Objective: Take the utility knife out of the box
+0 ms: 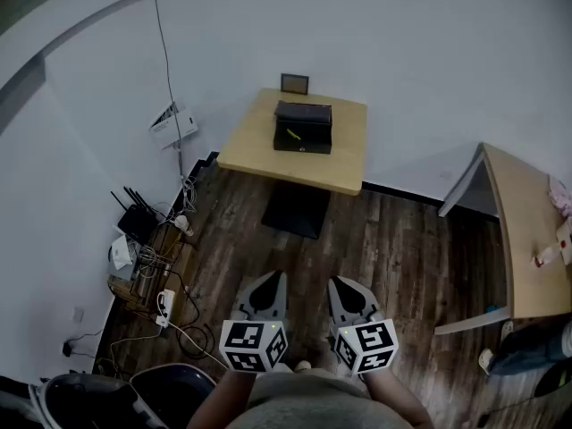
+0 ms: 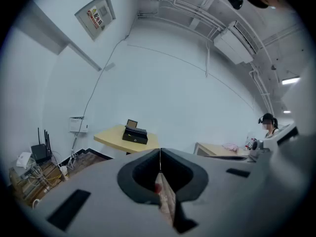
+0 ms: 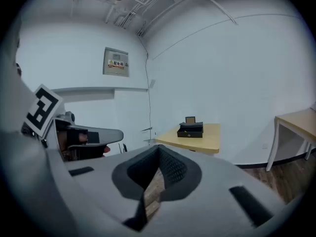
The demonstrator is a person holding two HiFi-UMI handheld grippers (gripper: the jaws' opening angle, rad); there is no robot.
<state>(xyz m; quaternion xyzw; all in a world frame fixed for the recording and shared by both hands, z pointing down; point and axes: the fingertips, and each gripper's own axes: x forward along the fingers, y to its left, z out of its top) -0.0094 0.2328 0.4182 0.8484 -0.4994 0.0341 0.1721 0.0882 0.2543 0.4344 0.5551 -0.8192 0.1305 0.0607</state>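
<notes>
While both grippers hang low in the head view, well short of the table, we find neither in contact with anything. The left gripper [image 1: 273, 284] has its jaws brought fully together. Its own view shows the two pads meeting along a thin seam with nothing between them, and only floor planks show beneath. The right gripper [image 1: 343, 288] is likewise closed tight and empty, its jaws meeting at the tip in its own view. The two sit side by side over the dark wooden floor [image 1: 393, 257], near each other but not touching, each tilted slightly downward.

The box [image 1: 303, 128] is black and rests on a small light-wood table [image 1: 250, 141] set against the white wall, well apart from both grippers. Seen from above, it appears open at the top. A slim yellowish item lies slanted inside it, toward the left. We record this as the utility knife [image 1: 293, 135], lying in the box and untouched; it is too small for further detail. A small dark-framed panel [image 1: 294, 83] stands upright just behind the box.

A second table [image 1: 527, 231] stands to the right. A router [image 1: 134, 213], loose cables [image 1: 156, 266] and a power strip [image 1: 165, 304] occupy the left corner. The left gripper view shows a person [image 2: 269, 125] at the far desk.
</notes>
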